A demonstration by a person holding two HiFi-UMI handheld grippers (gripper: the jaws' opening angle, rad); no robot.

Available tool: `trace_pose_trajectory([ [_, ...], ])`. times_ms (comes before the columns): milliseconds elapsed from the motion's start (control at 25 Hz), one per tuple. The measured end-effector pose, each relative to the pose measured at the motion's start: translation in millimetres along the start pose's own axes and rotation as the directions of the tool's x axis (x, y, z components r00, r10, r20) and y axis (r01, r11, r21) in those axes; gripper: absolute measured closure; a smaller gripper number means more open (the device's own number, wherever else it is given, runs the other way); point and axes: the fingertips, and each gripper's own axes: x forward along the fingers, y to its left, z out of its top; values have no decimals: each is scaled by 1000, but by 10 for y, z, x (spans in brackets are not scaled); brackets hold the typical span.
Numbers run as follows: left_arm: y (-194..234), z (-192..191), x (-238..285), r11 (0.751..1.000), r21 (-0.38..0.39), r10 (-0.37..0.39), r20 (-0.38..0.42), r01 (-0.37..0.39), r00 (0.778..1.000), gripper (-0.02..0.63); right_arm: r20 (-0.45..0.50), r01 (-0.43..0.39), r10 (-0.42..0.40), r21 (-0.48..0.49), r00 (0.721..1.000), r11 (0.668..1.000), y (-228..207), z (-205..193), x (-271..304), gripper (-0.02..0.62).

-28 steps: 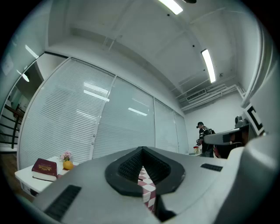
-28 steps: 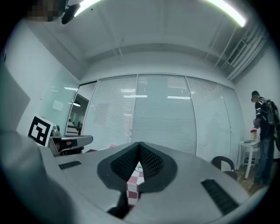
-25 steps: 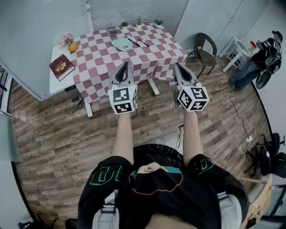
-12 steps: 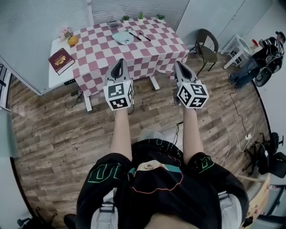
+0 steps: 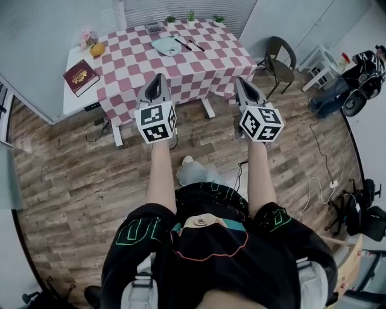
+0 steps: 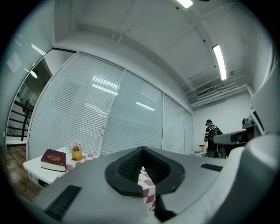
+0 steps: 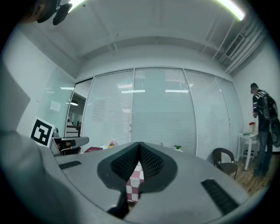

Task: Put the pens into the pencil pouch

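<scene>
Both grippers are held out level over the wooden floor (image 5: 72,181), short of the counter (image 5: 202,69) with its red-and-white checked cloth in the upper middle of the head view; the left gripper (image 5: 159,78) has its jaws closed tip to tip with nothing between them; the right gripper (image 5: 240,82) is likewise closed and empty. The pencil pouch (image 5: 166,46), pale and flat, lies toward the far side of the counter; the pens (image 5: 183,42), two dark ones, lie just right of it on the cloth, outside the pouch. A maroon book (image 5: 79,77) rests on the counter's bare white left end, with an orange object (image 5: 97,49) beyond it; three small plants (image 5: 192,16) line the far edge. A dark chair (image 5: 280,60) stands right of the counter; a person (image 5: 362,69) is at the upper right.
</scene>
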Motion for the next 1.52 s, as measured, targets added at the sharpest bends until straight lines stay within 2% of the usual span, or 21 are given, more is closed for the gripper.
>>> trace_pose_trajectory([
  [240, 139, -79, 169, 1000, 14, 21, -15, -21, 1000, 609, 13, -28, 27, 37, 1000, 999, -32, -80, 260, 595],
  [400, 277, -157, 409, 999, -25, 41, -20, -41, 999, 609, 9, -46, 46, 30, 999, 998, -97, -162, 456, 595],
  [600, 113, -348, 890, 999, -53, -4, -44, 1, 999, 609, 9, 33, -34, 36, 999, 999, -603, -157, 570, 595],
  [840, -145, -629, 1433, 995, -84, -56, -81, 49, 995, 609, -48, 65, -63, 43, 997, 997, -1030, -309, 828, 595],
  [1160, -25, -1287, 1864, 993, -114, -38, -213, 14, 976, 609, -177, 34, -13, 119, 984, 992, -1190, -931, 1397, 595],
  [1520, 344, -1843, 2269, 991, -121, 14, -335, -58, 942, 609, -319, 24, 53, 232, 946, 972, -1342, -1765, 2052, 595],
])
